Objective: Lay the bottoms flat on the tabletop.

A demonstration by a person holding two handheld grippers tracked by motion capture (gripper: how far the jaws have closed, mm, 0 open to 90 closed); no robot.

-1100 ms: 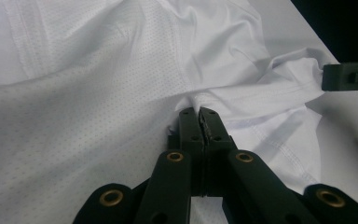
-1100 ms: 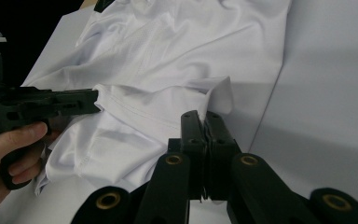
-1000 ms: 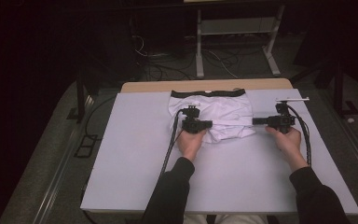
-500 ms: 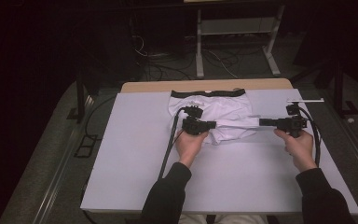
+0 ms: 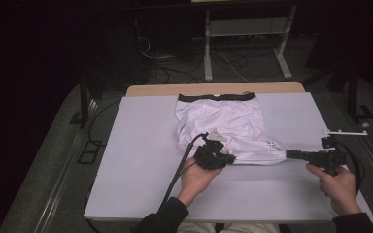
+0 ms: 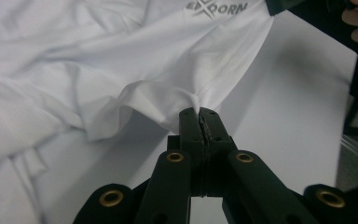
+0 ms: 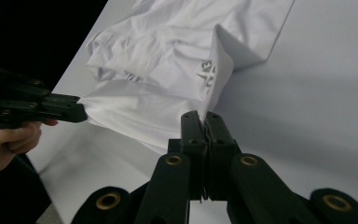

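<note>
White shorts (image 5: pixel 223 124) with a black waistband (image 5: pixel 216 97) lie on the white table, waistband at the far side. A small dark logo (image 5: pixel 273 144) marks the near right leg. My left gripper (image 5: pixel 230 158) is shut on the hem of the shorts (image 6: pixel 158 100) at the near middle. My right gripper (image 5: pixel 288 154) is shut on the hem at the leg's right corner, by the logo (image 7: pixel 207 70), and holds the cloth (image 7: pixel 158 116) stretched out to the right. Between the two grippers the hem is pulled taut just above the table.
The white table top (image 5: pixel 136 155) rests on a wooden board (image 5: pixel 150 90) that shows at the far edge. A thin white bar (image 5: pixel 345 131) lies at the table's right edge. Cables and metal stand legs (image 5: pixel 243 53) are on the dark floor beyond.
Both hands have moved toward the near side. My right gripper has drawn the leg of the shorts out to the right, stretching the hem between the two grippers.
</note>
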